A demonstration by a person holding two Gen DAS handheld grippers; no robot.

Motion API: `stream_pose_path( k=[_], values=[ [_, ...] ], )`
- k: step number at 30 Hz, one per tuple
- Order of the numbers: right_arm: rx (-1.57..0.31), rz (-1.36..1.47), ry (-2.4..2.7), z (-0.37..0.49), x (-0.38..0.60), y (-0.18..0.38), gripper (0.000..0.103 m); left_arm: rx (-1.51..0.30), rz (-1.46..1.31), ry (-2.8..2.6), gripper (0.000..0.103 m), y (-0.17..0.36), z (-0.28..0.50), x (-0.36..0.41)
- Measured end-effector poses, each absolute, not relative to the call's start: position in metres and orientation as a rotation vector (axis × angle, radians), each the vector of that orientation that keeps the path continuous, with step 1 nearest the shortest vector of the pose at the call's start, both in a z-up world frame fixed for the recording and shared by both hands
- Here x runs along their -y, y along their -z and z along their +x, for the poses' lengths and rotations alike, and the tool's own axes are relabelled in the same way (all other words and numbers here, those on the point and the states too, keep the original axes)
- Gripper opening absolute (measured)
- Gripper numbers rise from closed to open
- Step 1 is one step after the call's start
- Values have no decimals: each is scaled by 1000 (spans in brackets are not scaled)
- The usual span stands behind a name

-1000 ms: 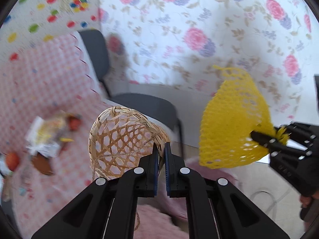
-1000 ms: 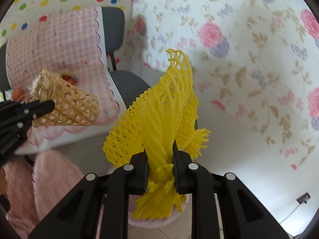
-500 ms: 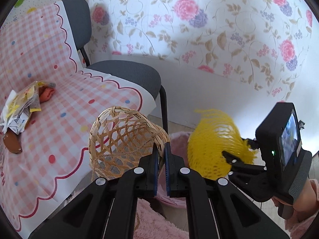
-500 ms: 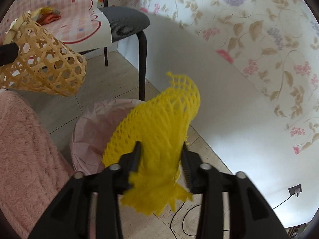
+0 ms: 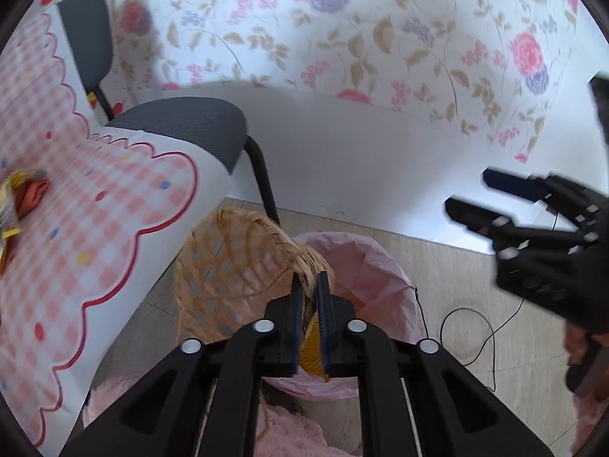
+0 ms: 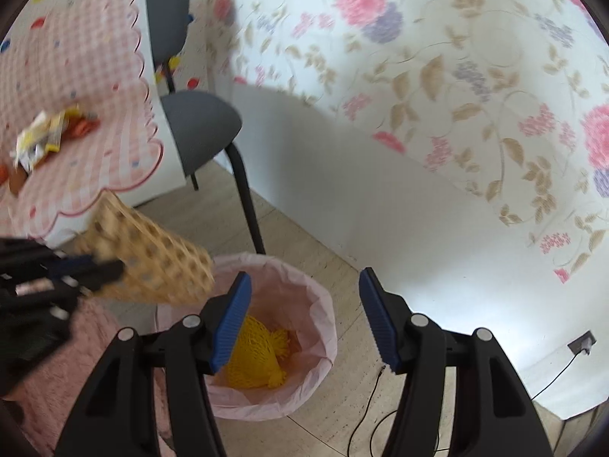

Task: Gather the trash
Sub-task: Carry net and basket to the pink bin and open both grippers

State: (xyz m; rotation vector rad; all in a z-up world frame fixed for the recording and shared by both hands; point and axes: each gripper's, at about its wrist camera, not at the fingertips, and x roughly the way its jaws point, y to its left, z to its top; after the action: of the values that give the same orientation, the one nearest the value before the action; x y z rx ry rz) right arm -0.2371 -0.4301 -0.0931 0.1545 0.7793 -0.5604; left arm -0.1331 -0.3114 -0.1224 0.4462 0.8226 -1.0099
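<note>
Two grippers hang over a pink-lined trash bin [image 6: 304,342]. The right gripper [image 6: 304,316] is spread wide with nothing between its blue pads [image 6: 232,320]. Below it, toward 7 o'clock from the gap, the yellow foam net [image 6: 259,358] lies inside the bin, well apart from both pads, resting on the liner's floor against the near wall. The left gripper [image 5: 309,285] is clenched on the rim of a woven bamboo basket [image 5: 228,262], which tilts with its mouth toward the camera and sits at 10 o'clock from the fingertips, just beside the bin's edge. A sliver of the net shows between the left fingers, far below them. At 9 o'clock a pile of wrappers [image 6: 42,137] rests on the pink checked tablecloth [image 6: 83,76]. A grey chair [image 6: 201,125] stands at 11 o'clock beside the floral wall [image 6: 437,57].
</note>
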Motion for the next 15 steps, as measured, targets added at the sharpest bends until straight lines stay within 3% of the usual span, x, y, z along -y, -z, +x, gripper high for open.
stream_pose_path(
  k=[2,8,15],
  values=[
    [-765,161,561,-240,432,89,62,-825,451,1009,65,124,-132,315],
    [-705,214,479,-240,427,76,62,-814,406,921,66,111,-114,295],
    [-611,277,300,-223,397,43,61,-708,332,707,66,72,-96,214]
  ],
)
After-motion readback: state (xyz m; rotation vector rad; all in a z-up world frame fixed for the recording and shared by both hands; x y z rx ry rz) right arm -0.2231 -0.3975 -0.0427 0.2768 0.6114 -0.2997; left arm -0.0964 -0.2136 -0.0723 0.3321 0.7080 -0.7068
